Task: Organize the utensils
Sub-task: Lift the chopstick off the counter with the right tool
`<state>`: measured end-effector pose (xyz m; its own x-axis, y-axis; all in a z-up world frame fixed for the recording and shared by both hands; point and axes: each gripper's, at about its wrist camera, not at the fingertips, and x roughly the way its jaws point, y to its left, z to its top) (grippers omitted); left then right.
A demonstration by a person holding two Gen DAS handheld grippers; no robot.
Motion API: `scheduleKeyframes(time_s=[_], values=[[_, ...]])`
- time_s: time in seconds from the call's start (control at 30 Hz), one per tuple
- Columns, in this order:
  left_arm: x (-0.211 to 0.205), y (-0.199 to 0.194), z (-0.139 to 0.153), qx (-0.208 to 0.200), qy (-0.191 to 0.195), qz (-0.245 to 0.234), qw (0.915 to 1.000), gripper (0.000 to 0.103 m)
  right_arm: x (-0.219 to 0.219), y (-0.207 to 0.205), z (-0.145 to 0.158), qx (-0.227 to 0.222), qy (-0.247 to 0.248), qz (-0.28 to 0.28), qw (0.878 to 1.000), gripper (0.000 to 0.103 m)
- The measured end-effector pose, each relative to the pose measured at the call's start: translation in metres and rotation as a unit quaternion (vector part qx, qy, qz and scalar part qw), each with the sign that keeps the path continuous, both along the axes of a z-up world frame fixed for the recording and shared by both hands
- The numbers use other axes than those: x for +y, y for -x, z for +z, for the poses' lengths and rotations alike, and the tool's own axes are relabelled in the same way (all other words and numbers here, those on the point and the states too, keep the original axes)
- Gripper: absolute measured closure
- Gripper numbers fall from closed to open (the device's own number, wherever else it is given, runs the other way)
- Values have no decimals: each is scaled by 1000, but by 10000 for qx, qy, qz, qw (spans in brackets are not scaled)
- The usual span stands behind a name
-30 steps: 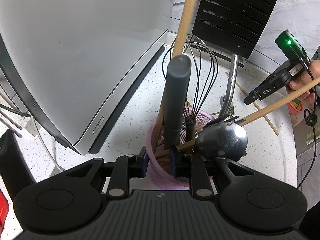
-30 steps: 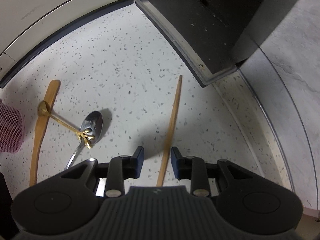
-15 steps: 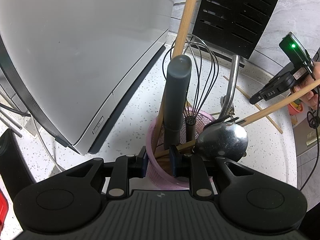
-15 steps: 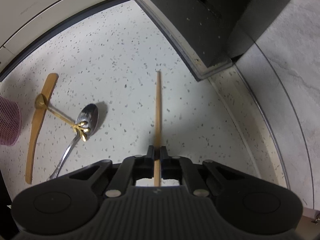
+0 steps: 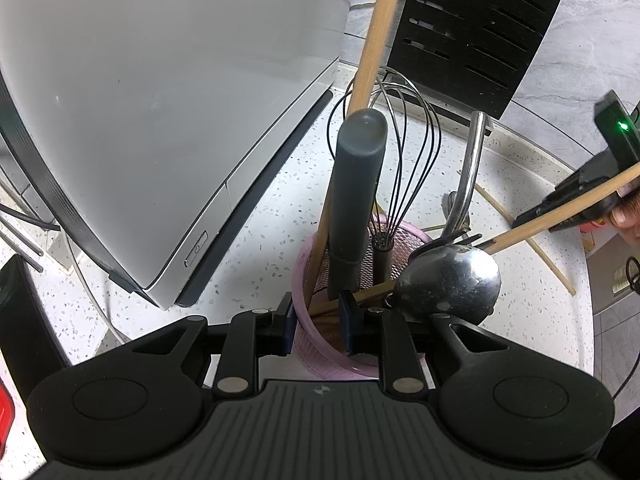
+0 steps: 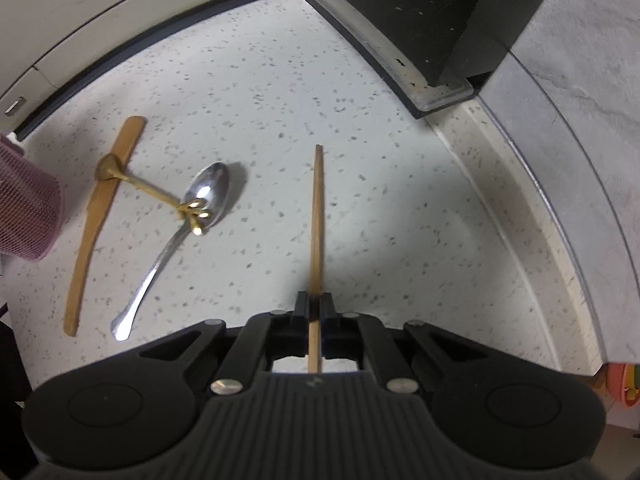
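Picking loose utensils: right gripper (image 6: 315,312) jaws clamped on chopstick (image 6: 317,216); left gripper (image 5: 316,320) jaws gripping pink holder (image 5: 316,344) rim. Next: carry chopstick into holder.

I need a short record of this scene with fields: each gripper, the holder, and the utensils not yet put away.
left gripper: shut on the rim of the pink mesh holder
right gripper: shut on a wooden chopstick
in holder: whisk, ladle
on counter: wooden stick, silver spoon, small gold utensil lying across both
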<state>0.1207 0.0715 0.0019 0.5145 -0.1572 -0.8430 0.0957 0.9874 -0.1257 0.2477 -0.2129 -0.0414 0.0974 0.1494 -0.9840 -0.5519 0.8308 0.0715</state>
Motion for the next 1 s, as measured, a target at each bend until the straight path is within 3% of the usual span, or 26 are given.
scheduleKeyframes(time_s=[0.17,0.33,0.43,0.67,0.87,1.0], values=[[0,0,-2,4,29,0,10000,78,-7,26,16,-346,-441,-219,9982,102],[1,0,-4,2,9,-30,10000,79,-21,51,36,-735,-1455,-804,9833,102],[3,-2,-6,46,40,4,10000,79,-23,64,45,-932,-1398,-851,9821,102],[0,-4,-6,60,27,74,10000,78,-28,75,74,-1546,-1916,-1206,9617,102],[-4,-6,-7,86,6,87,9999,77,-38,90,117,-2412,-2610,-1422,9239,102],[-7,-7,-8,96,-6,49,9999,77,-38,102,146,-2752,-3113,-1320,9000,102]])
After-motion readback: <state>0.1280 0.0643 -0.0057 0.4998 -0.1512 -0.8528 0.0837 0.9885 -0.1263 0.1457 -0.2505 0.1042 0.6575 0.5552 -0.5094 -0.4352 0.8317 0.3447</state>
